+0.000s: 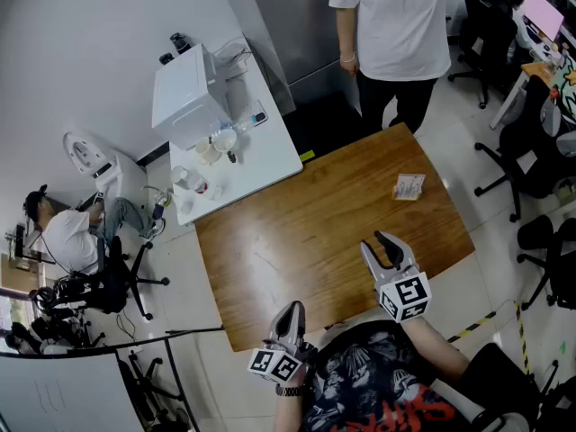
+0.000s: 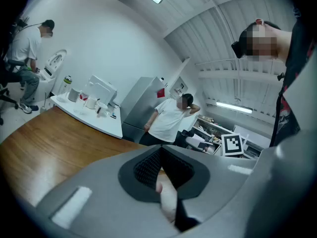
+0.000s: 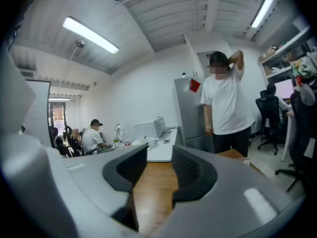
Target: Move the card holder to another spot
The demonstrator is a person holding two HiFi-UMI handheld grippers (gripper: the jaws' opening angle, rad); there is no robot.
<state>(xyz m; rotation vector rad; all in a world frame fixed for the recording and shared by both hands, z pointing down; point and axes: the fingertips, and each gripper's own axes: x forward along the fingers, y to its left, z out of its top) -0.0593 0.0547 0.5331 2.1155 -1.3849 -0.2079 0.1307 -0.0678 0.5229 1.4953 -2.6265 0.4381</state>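
Student: Card holder [image 1: 409, 186], position?
Tutor: Far right part of the wooden table [image 1: 306, 232], well apart from both grippers.
Student: Jaws?
Tutor: Left gripper [image 1: 291, 310]: jaws together. Right gripper [image 1: 374, 244]: jaws slightly apart, only table showing between them.

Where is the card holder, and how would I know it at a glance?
Find the brown wooden table mid-room. Near its far right edge, by the standing person in white, lies the card holder, a small pale rectangle. It is the only thing on that table; the cups sit on the white table beside it.
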